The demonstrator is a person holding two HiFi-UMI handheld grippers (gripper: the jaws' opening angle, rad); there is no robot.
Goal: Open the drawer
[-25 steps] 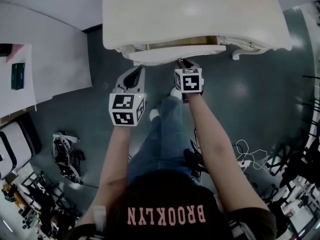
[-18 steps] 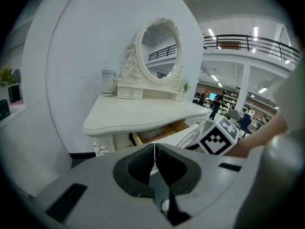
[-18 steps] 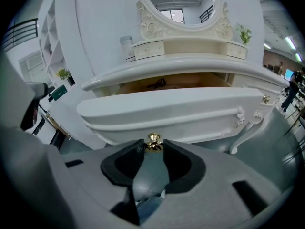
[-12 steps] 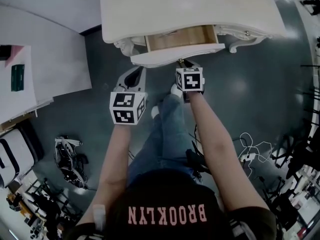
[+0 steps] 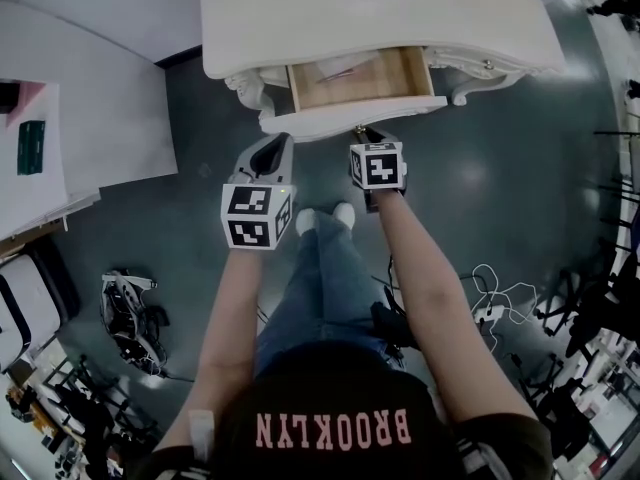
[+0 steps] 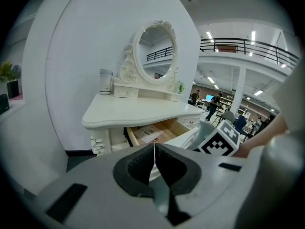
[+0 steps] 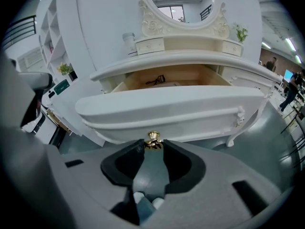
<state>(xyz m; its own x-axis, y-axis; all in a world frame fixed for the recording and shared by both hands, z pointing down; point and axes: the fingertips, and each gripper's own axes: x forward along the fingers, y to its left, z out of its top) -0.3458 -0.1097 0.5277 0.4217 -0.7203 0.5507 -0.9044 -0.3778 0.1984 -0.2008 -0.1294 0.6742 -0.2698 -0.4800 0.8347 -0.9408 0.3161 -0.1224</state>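
A white dressing table (image 5: 370,13) holds a drawer (image 5: 350,116) that stands pulled out, its wooden inside (image 5: 360,76) showing with papers in it. My right gripper (image 5: 362,128) is shut on the small gold knob (image 7: 153,137) at the middle of the curved white drawer front (image 7: 171,109). My left gripper (image 5: 280,140) hovers to the left of it, just short of the drawer front, touching nothing. In the left gripper view its pads (image 6: 143,163) meet with nothing between them. An oval mirror (image 6: 155,51) stands on the table top.
The person's legs and white shoes (image 5: 325,218) stand right below the drawer. A white table (image 5: 90,118) with a green item (image 5: 30,146) is at the left. Cables (image 5: 495,303) and gear (image 5: 130,313) lie on the dark floor.
The drawer has slid further out of the table, showing more of its wooden inside, with my right gripper still on the knob. My left gripper has kept alongside it.
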